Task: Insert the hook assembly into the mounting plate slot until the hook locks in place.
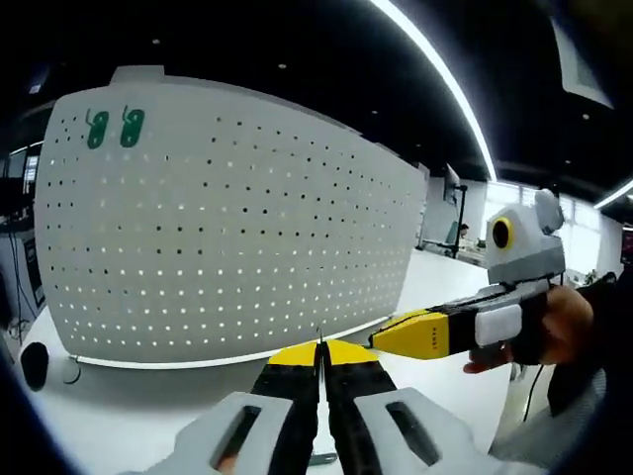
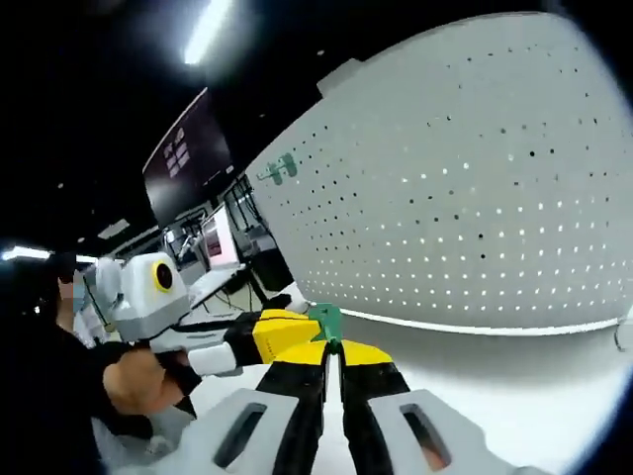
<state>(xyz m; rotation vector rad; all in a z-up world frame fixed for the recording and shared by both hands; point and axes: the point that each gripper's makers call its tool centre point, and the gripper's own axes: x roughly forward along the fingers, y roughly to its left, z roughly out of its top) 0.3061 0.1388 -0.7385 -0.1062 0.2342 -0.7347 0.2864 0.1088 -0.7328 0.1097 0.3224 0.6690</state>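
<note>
Hook held short of the pegboard

Left gripper (image 1: pixel 319 358) clenched, empty; two green hooks (image 1: pixel 114 129) sit upper left on the pegboard (image 1: pixel 237 218). Right gripper (image 2: pixel 331 358) pinches a green hook (image 2: pixel 326 320), centre frame; the thin tip grasp could let it twist and miss its slot.

Pegboard (image 1: pixel 227 218) stands upright across the table (image 1: pixel 129 416), blocking forward; bare table in front gives passing room.

Green hook (image 2: pixel 326 319) before upright pegboard (image 2: pixel 475 188)
</note>
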